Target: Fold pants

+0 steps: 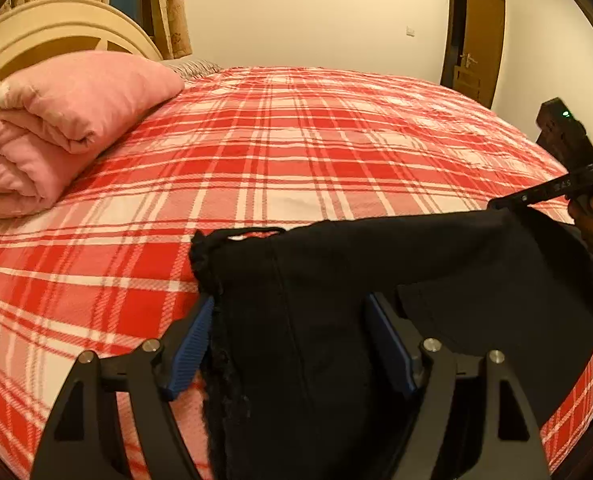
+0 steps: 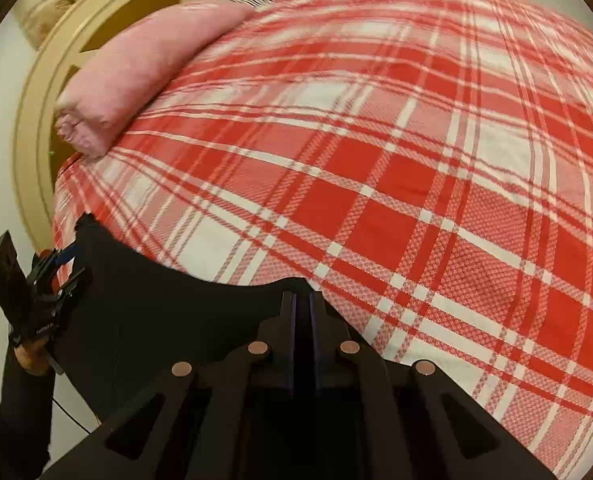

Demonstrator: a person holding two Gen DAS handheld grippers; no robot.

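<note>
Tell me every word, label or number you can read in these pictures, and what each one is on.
None can be read for certain.
Pale lettering on the right gripper: too small and blurred.
Faint print on the left gripper: too blurred.
The pants, plaid sheet and door carry no text.

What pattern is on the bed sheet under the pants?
Red, pink and white plaid on the bed sheet, clearest in the right wrist view.

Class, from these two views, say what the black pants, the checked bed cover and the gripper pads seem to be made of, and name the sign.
Pants: matte, soft knit, probably cotton blend; limp drape, fuzzy edge.
Bed cover: woven cloth, likely cotton; visible weave in the checks.
Left gripper pads: blue ribbed rubber or plastic, uncertain.
</note>
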